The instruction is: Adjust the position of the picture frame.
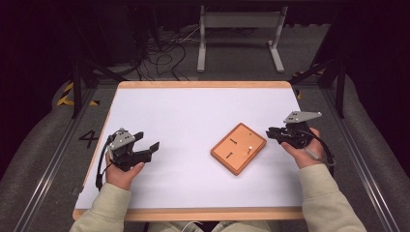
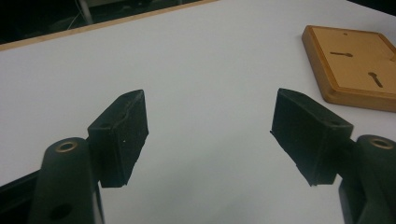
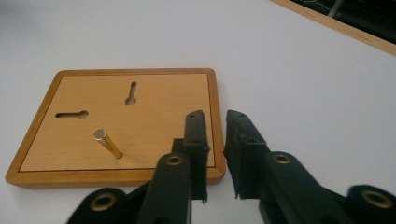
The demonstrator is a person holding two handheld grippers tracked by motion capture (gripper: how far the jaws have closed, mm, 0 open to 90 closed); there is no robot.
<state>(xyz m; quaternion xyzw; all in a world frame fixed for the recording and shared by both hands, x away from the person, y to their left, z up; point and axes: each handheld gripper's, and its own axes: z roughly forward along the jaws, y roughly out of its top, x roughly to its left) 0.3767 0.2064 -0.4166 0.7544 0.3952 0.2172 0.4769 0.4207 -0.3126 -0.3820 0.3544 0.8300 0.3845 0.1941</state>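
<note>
A square wooden board (image 1: 238, 147) lies flat on the white table (image 1: 193, 106), right of centre. It has two keyhole slots (image 3: 131, 92) and a short metal peg (image 3: 107, 142) standing tilted in it. My right gripper (image 1: 269, 131) sits just off the board's right edge, its jaws nearly together with a thin gap and nothing between them (image 3: 215, 115). My left gripper (image 1: 149, 140) hovers over bare table at the left, open wide and empty (image 2: 210, 100). The board (image 2: 357, 60) lies ahead and to the right of it.
The table has a wooden rim (image 1: 203, 84). Beyond its far edge are a grey metal stand (image 1: 239, 21) and loose cables (image 1: 164, 48) on the dark floor. Metal rails run along both sides of the table.
</note>
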